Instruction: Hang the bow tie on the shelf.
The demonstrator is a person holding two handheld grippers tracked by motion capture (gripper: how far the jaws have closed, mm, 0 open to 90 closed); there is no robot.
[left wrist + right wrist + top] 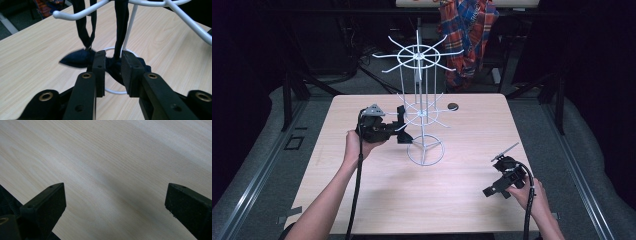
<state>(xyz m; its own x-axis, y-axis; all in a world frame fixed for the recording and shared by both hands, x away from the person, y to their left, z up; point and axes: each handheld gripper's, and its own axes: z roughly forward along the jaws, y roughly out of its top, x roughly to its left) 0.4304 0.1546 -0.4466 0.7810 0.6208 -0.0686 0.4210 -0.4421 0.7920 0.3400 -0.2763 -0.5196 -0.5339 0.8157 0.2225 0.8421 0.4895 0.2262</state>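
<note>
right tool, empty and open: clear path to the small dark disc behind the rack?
Probably yes. The right tool sits open over bare table; the dark disc lies right of the wire rack, nothing between.

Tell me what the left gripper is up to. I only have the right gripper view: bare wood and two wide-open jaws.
Observer: The left gripper is closed on a dark fabric piece, right beside a white wire rack.
Operator: Say where that piece's straps go.
Observer: The black straps rise past one of the rack's hooks. I can't tell whether they loop over it.
Operator: Report what else sits on the table.
Observer: A small dark disc lies beyond the rack, apart from its base ring.
</note>
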